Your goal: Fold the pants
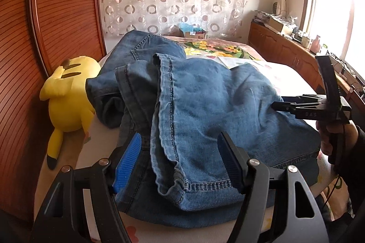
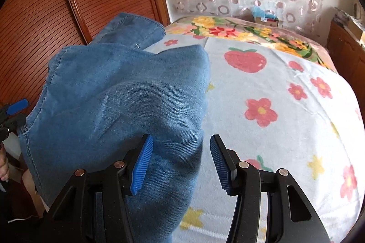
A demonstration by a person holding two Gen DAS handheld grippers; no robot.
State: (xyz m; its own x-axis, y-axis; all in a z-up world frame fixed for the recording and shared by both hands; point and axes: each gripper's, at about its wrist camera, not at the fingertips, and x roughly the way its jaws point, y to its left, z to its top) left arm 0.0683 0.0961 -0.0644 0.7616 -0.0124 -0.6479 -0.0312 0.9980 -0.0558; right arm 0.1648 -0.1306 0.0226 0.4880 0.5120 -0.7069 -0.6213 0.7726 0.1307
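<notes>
Two claws, both standing apart with nothing pinched. The left claw [image 1: 182,158] is wide, its pads either side of the hemmed leg end of the jeans [image 1: 205,106] without pressing on it. The right claw [image 2: 180,163] is about half spread; a fold of denim bulges between its pads, touching the left pad, but the right pad is clear of it, so no grip there.

The jeans lie bunched on the bed [image 2: 285,94] near the wooden headboard [image 1: 63,3], over the flowered blanket. A yellow plush toy [image 1: 68,94] lies beside them, partly tucked behind the cloth. The waistband is buried somewhere in the heap, hard to pick out. A hand [image 1: 330,135] grips the right claw's handle, cut off at the frame edge.
</notes>
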